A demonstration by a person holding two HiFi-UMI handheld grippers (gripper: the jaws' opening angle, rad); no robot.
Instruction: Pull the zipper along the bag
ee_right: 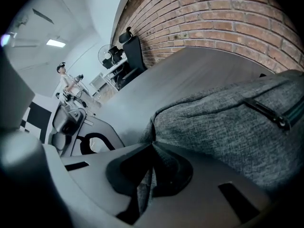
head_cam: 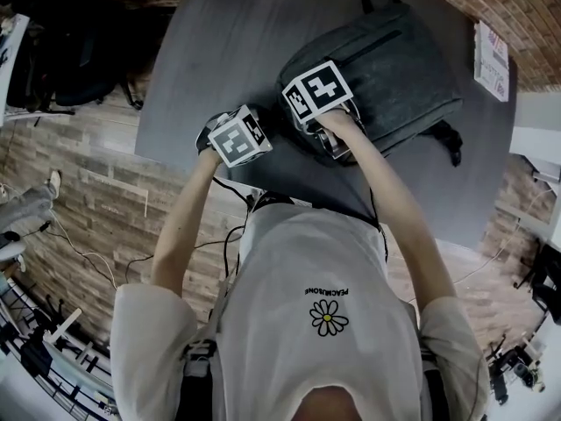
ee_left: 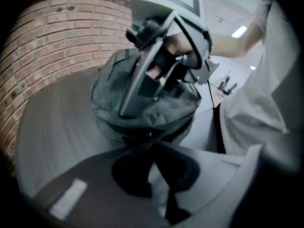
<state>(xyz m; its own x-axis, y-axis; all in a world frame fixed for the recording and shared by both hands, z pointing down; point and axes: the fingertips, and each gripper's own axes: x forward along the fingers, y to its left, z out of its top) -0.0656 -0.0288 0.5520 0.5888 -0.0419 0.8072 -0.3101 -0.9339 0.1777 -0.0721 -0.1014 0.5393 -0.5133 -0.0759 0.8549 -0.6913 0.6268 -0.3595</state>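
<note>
Bag (head_cam: pixel 386 68): grey, soft cloth, likely light, sags under pull; lies on table (head_cam: pixel 228 42). Left gripper (ee_left: pixel 152 144) closed tight on what seems the zip pull (ee_left: pixel 151 137) at bag's near end. Right gripper (ee_right: pixel 151 144) pinches bag cloth beside it, bracing.

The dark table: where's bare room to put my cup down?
Widest bare patch: far left of the dark grey table, beside the grey fabric backpack. A smaller one lies near right, below its black strap. Crowded: near middle, where the left hand-held gripper and right hand-held gripper pinch the backpack; a white sheet sits far right.
</note>
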